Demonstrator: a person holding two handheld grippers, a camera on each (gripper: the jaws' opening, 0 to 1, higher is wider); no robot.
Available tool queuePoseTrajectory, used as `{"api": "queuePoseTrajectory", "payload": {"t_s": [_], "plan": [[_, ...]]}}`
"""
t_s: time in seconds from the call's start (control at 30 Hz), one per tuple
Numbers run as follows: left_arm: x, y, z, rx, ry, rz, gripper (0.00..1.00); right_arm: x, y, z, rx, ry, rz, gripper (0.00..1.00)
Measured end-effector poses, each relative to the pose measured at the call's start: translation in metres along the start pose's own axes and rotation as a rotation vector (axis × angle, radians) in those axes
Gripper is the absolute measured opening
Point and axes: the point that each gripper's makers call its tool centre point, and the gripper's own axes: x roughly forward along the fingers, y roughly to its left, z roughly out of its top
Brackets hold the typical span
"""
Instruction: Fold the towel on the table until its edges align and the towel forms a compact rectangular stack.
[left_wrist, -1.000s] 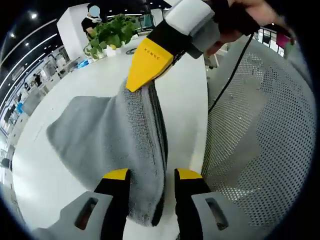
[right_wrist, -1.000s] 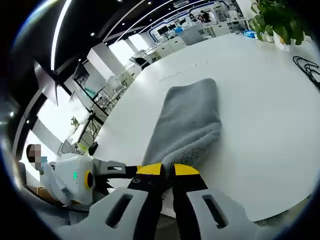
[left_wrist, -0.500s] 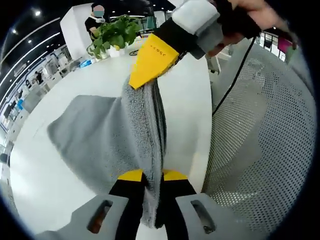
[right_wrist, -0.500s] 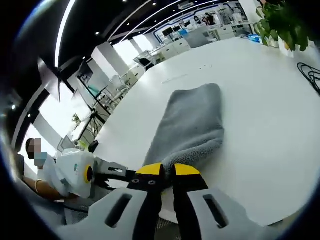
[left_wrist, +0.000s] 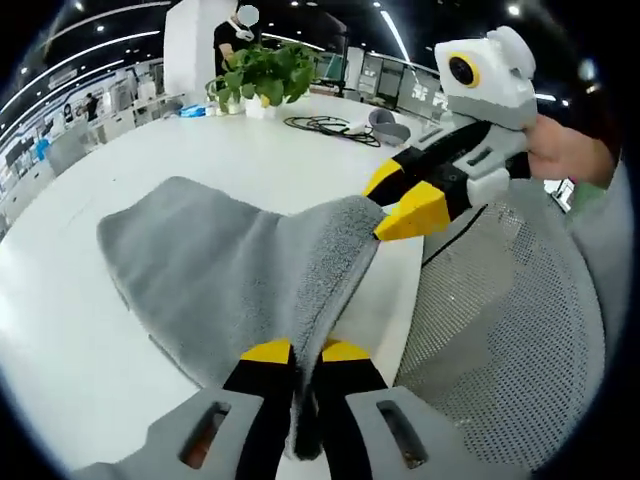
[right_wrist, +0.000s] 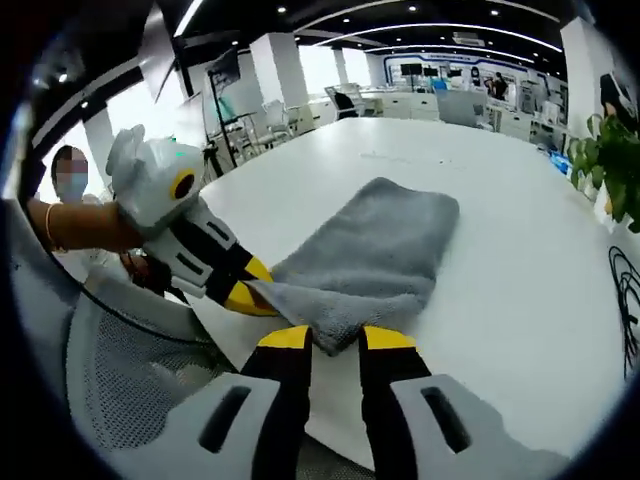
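Both grippers are clenched on the near edge of the grey towel (left_wrist: 230, 270), which lies on the white table (left_wrist: 90, 180) with its far end flat and its near edge lifted off the surface. In the left gripper view, the left gripper (left_wrist: 305, 352) has its yellow-tipped jaws pinched tight on a towel corner at the table's edge, and the right gripper (left_wrist: 400, 205) comes in from the right, its yellow tips biting the other near corner; a hand (left_wrist: 565, 150) holds it. In the right gripper view, the right gripper (right_wrist: 335, 338) grips the towel (right_wrist: 375, 250) between its jaws, while the left gripper (right_wrist: 245, 295) reaches in from the left and holds the edge just beside it. The towel looks already doubled, with a rounded fold at its far end. A white mesh chair (left_wrist: 500, 330) stands just beside the table edge. A potted plant (left_wrist: 262, 72) and a coil of black cable (left_wrist: 325, 125) sit farther back on the table.
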Motion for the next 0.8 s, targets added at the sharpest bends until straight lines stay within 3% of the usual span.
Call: {"api": "queuePoseTrajectory", "payload": {"t_s": [0.17, 0.27, 0.63, 0.7, 0.8], "plan": [[-0.006, 0.002, 0.012, -0.052, -0.015, -0.022, 0.07, -0.003, 0.004, -0.008, -0.173, 0.027, 0.003, 0.39], [-0.011, 0.001, 0.018, -0.079, -0.013, -0.027, 0.07, 0.001, -0.003, -0.016, -0.3, 0.073, -0.037, 0.43], [-0.015, 0.007, 0.024, -0.128, -0.045, -0.047, 0.07, 0.032, -0.015, -0.022, -0.324, 0.065, -0.098, 0.49], [-0.017, 0.006, 0.026, -0.127, -0.048, -0.047, 0.07, 0.038, -0.027, -0.023, -0.327, 0.069, -0.146, 0.47], [-0.016, 0.003, 0.027, -0.124, -0.044, -0.052, 0.07, 0.038, -0.028, -0.015, -0.343, 0.052, -0.15, 0.41]]}}
